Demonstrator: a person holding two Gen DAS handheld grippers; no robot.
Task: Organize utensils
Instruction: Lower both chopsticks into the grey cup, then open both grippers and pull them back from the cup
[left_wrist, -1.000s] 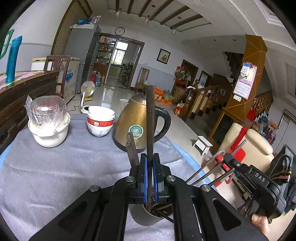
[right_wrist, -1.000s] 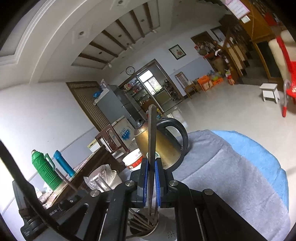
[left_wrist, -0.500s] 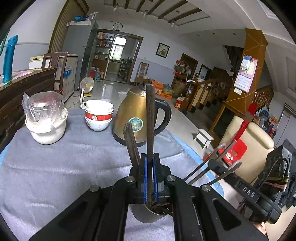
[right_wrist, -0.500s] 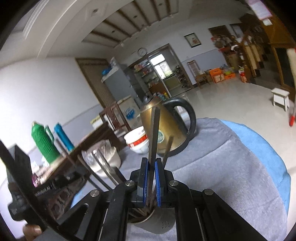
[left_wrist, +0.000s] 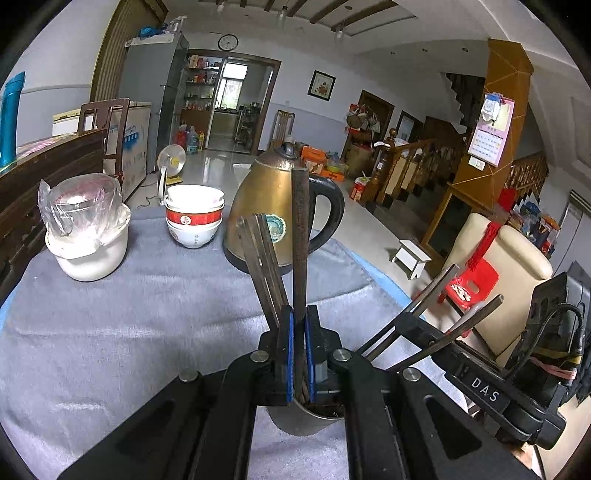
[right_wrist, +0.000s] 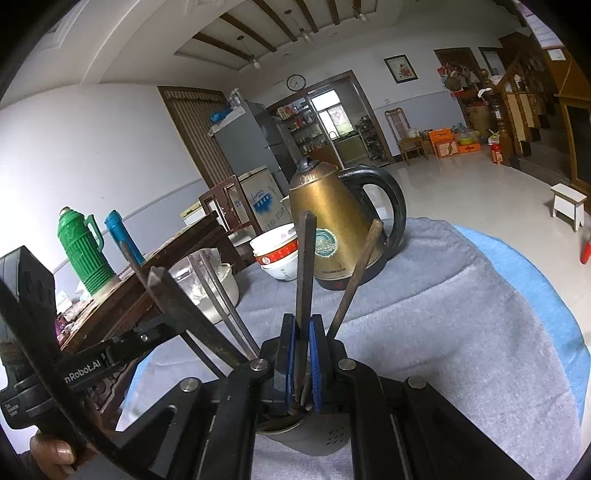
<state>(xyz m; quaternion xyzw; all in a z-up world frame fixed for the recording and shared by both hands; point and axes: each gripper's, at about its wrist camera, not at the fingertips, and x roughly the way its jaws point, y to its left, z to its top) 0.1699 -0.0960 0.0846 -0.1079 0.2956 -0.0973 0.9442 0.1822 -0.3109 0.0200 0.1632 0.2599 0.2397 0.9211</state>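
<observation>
A steel utensil cup (left_wrist: 301, 419) stands on the grey cloth right under both grippers; it also shows in the right wrist view (right_wrist: 310, 430). My left gripper (left_wrist: 299, 354) is shut on a dark chopstick (left_wrist: 300, 236) that stands upright with its lower end in the cup. My right gripper (right_wrist: 303, 363) is shut on another dark chopstick (right_wrist: 304, 273), also upright over the cup. Several more chopsticks (left_wrist: 264, 266) lean in the cup. The right gripper's body (left_wrist: 491, 387) sits to the right in the left wrist view.
A brass kettle (left_wrist: 275, 214) with a black handle stands behind the cup. Stacked bowls (left_wrist: 194, 216) and a white pot with a plastic-wrapped lid (left_wrist: 86, 229) sit at the back left. The table's blue edge (right_wrist: 535, 280) runs along the right.
Both grippers have come lower and closer over the cup with their chopsticks. More chopsticks now show leaning in the cup.
</observation>
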